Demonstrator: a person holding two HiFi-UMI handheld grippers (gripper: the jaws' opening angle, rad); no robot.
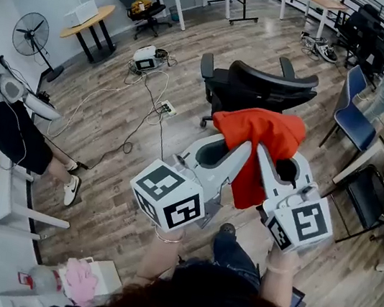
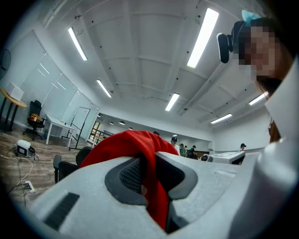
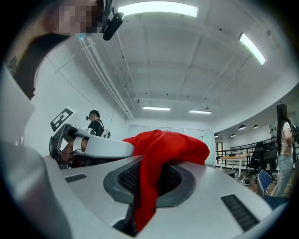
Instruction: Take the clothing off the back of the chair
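Together, the left claw and the right claw pinched a single red garment, each with its jaws drawn in to a narrow gap filled by a fold of the cloth. In the left gripper view, the fabric ran down between the dark ribbed pads and bunched into a mound over the tips. In the right gripper view, a strip of it hung through the slot between the jaws, with a larger heap resting on top of them, just past the pads.

From the head view, the two claws pointed forward, side by side, and angled inward so that their tips nearly met. The garment was draped over and between those tips, and a length of it hung below them.

A black office chair stood just beyond the tips, facing away. Whether the cloth touched the chair's back could not be told.
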